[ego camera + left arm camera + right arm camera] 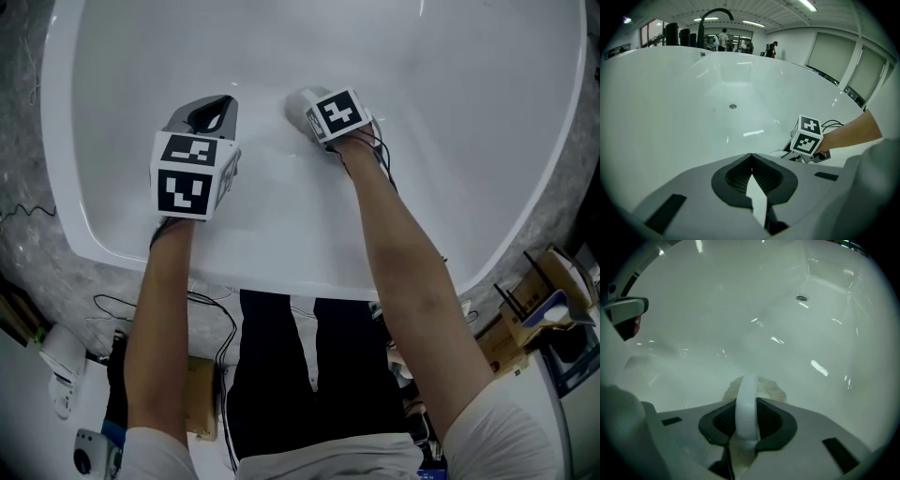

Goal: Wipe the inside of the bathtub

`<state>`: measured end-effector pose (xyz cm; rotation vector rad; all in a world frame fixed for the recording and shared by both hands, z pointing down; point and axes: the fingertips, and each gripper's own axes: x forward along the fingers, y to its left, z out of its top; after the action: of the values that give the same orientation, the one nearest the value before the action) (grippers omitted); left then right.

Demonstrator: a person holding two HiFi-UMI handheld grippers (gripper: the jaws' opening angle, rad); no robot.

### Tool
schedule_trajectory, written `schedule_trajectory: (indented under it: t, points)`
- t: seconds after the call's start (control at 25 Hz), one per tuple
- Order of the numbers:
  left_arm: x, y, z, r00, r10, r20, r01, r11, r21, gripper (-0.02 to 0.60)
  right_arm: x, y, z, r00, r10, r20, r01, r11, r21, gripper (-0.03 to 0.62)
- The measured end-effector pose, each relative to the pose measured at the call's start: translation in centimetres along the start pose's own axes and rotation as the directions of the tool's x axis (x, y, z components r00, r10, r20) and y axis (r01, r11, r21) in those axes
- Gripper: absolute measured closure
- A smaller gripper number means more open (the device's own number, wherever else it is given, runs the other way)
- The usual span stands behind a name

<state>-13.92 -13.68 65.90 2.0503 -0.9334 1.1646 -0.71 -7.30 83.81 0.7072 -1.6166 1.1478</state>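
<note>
Grippers down inside the bathtub

Both forearms reach forward and down over the near rim into the one white bathtub [450, 112]. The left forearm [164, 300] runs nearly straight and the right forearm [403, 262] angles inward. Two grippers sit near each other, low on the tub's sloped inner wall, and each carries one marker cube [192, 173]. The left gripper [211, 111] has its jaws closed together with nothing between them, and it faces along the tub toward the single drain [733, 106]. The right gripper [302, 105] is clamped on the white looped handle of one scrubber [769, 389]. The scrubber's pale pad lies against the tub surface just ahead of the jaws. One dark curved faucet [715, 10] rises beyond the far rim.
</note>
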Motion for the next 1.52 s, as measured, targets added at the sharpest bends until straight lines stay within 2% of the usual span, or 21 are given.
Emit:
schedule_trajectory:
  t: [0.44, 0.8, 1.24, 1.52]
  points:
    - [-1.8, 3.6, -1.0, 1.0, 0.021, -0.019, -0.021, 0.999, -0.029, 0.571, 2.1, 4.2, 4.5, 0.998, 0.048, 0.03, -0.047, 0.998, -0.03, 0.499]
    - [-2.8, 3.6, -0.7, 1.0, -0.005, 0.009, 0.005, 0.996, -0.084, 0.571, 3.4, 8.3, 8.3, 0.992, 0.106, 0.066, -0.101, 0.992, -0.082, 0.499]
    - [-3.5, 4.1, -0.8, 1.0, 0.0, 0.021, 0.003, 0.995, -0.101, 0.569, 1.7, 11.0, 9.0, 0.979, 0.178, 0.096, -0.17, 0.982, -0.086, 0.499]
    - [-4.3, 3.7, -0.8, 1.0, 0.0, 0.021, 0.002, 0.995, -0.102, 0.571, -1.0, 11.6, 8.7, 0.976, 0.179, 0.127, -0.167, 0.981, -0.098, 0.499]
